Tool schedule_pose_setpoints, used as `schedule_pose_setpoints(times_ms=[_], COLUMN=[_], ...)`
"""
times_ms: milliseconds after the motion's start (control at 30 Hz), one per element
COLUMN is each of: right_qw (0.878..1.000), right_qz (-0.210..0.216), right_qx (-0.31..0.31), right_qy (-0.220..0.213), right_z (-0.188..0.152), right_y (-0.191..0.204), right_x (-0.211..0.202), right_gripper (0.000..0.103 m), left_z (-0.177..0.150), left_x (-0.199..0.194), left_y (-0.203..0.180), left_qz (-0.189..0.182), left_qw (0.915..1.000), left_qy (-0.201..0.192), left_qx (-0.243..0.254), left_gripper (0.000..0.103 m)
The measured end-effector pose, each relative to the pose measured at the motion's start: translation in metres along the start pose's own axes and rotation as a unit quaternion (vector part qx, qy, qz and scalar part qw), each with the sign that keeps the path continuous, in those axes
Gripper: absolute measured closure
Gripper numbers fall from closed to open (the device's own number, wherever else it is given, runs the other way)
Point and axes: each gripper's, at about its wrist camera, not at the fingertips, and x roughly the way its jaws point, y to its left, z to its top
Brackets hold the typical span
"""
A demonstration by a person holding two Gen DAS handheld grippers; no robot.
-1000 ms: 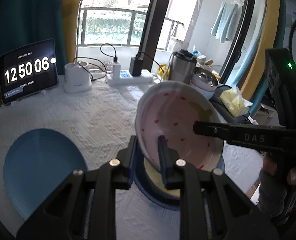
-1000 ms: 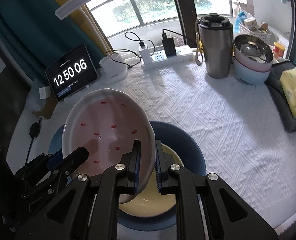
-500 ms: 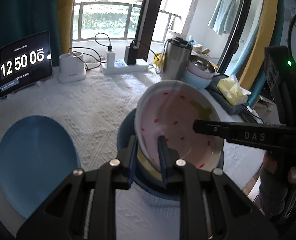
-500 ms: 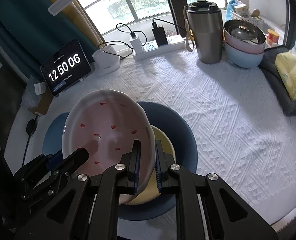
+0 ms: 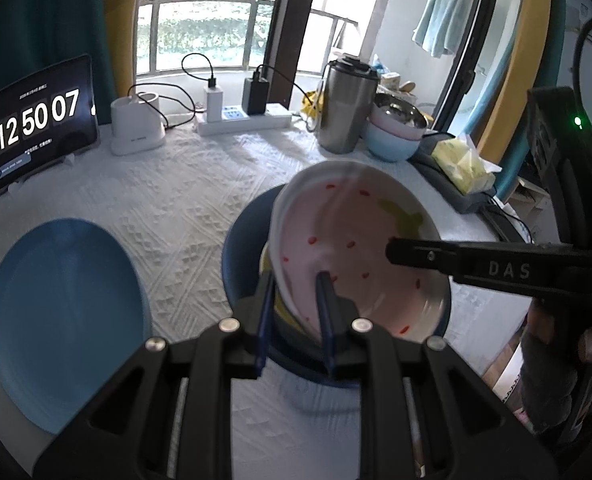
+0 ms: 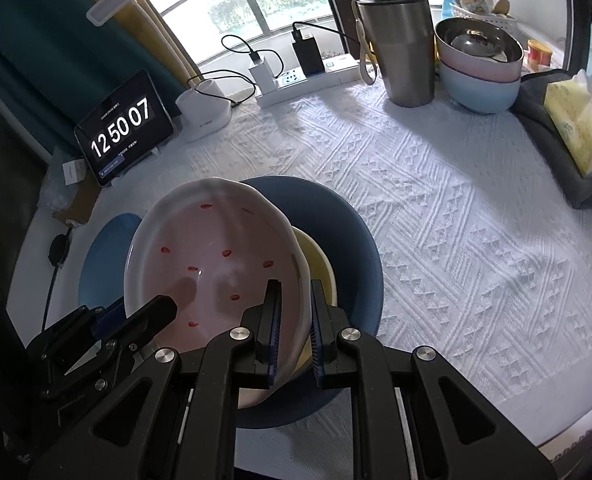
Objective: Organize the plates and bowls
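Observation:
A white strawberry-pattern bowl (image 5: 355,240) with a pink inside and red specks is held in the air, tilted. My left gripper (image 5: 296,292) is shut on its near rim. My right gripper (image 6: 294,300) is shut on the opposite rim of the same bowl (image 6: 216,264). Below it a yellow bowl (image 6: 315,264) sits inside a dark blue bowl (image 6: 335,216) on the white tablecloth. A flat blue plate (image 5: 64,296) lies to the left, also seen in the right wrist view (image 6: 104,260).
At the back stand a steel tumbler (image 6: 395,44), stacked bowls (image 6: 479,68), a power strip (image 6: 307,80), a white lamp base (image 6: 204,112) and a clock tablet (image 6: 124,128). A yellow tissue pack (image 6: 579,124) lies at the right edge.
Both grippers have lifted the strawberry bowl higher and back; the cameras now look down on more of the dark blue bowl and the table. The clock went from 12:50:06 to 12:50:07.

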Motion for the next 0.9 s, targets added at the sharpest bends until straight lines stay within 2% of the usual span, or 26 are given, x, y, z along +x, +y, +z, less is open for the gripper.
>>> schedule_pose_setpoints(times_ms=[233,633,900], right_qw=[1.000,1.000,1.000], right_qz=[-0.012,-0.009,-0.005], right_qx=[-0.001,0.000,0.010], right_qy=[0.012,0.017,0.013], right_z=[-0.0002,0.0009,-0.0002], right_y=[-0.0008,-0.0045,-0.0022], right_x=[0.0060,0.0095,0.0038], right_gripper=[0.087,0.086,0.075], left_z=[-0.0006,0.0032,0.0048], left_x=[0.0076,0.0029,0.0061], left_y=[-0.0003,0.0017,0.0063], left_qz=[0.011,0.033,0.031], left_qw=[0.9999,0.9992,0.9994], left_qy=[0.011,-0.004,0.000], left_qx=[0.005,0.023,0.018], left_gripper=[0.079,0.079,0.078])
